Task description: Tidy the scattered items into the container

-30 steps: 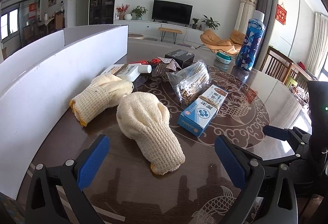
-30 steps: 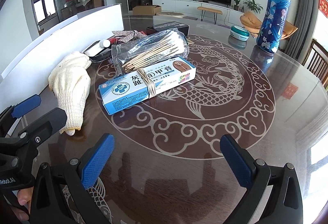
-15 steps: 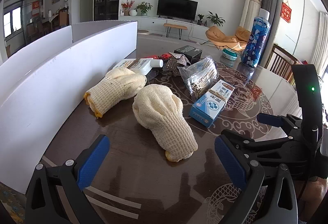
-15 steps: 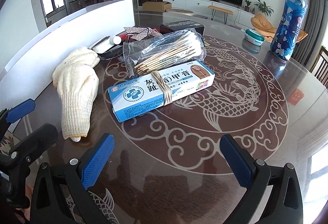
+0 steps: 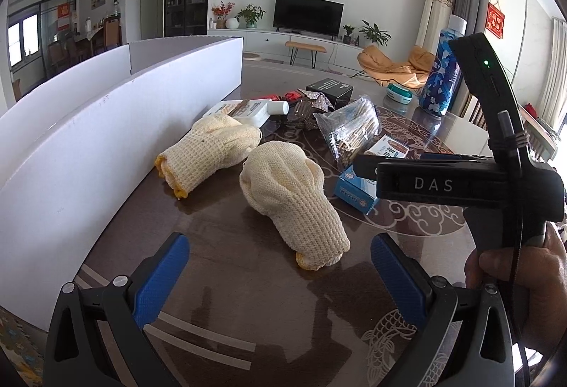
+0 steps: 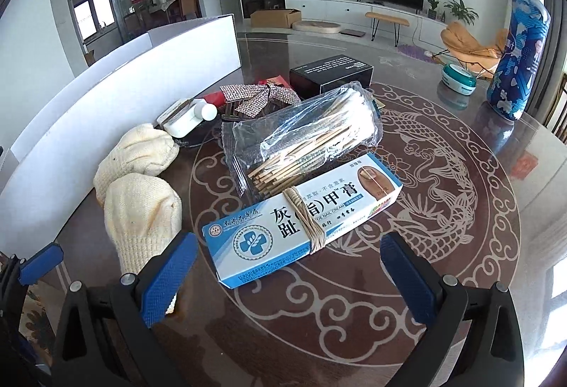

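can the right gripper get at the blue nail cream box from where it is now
Probably yes. The right gripper is open with the blue nail cream box lying right ahead between its fingers. The near glove sits beside the left finger but off the box.

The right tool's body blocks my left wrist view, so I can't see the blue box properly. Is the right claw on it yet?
Observer: No. The right claw is open. The blue box has its near end between the fingers, ungripped.
Operator: Is anything wrapped around that box?
Observer: Yes, a tan band circles its middle.
Operator: Is the bag of sticks resting on it?
Observer: The bag of sticks lies just behind the box, along its far long edge. I cannot tell whether they touch.
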Demonstrator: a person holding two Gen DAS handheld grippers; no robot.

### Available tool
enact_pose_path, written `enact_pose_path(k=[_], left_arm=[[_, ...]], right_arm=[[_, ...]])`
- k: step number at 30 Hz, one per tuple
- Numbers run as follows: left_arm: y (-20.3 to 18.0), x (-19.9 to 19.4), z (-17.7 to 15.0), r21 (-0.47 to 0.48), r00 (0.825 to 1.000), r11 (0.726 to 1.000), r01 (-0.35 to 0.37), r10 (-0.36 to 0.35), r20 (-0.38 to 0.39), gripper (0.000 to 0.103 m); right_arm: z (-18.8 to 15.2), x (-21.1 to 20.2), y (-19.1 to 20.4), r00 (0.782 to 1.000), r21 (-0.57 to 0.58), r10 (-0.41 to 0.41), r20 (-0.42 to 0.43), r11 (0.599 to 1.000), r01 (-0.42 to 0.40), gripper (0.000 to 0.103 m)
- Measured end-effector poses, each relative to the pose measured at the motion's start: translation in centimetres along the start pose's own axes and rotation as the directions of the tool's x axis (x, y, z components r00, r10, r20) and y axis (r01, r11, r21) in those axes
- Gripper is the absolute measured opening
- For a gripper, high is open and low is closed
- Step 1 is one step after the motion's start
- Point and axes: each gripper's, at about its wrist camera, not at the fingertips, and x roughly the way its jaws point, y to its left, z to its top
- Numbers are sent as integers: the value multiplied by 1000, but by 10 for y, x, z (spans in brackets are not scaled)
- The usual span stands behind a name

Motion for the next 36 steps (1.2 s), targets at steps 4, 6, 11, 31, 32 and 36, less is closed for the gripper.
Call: enact_pose_path(k=[4,6,11,31,32,36], left_arm=[[-1,0,0,1,1000,1000,4,-4,-2,103],[-3,0,-1,8,1000,1000,4,-4,0,103],[-7,-2,-1,30,1000,1000,2,-2,3,103],[-17,2,-2,81,1000,996,-23,24,-11,103],[-18,3,-3,87,999,996,-29,30,-13,103],[-25,6,-3,116,998,992,-53,56,-25,103]], right_arm=[[18,10,2,1000,22,7,-7,1000,-7,103],[25,17,5,1000,15,4,-19,1000,-4,103],[28,38,13,995,-45,-44,-85,998,41,103],[-47,-7,-110,970,137,-184,-159,969,206,103],[-52,-11,-111,971,133,-182,-157,970,204,103],[-68,-25,-112,975,121,-177,-136,974,194,103]])
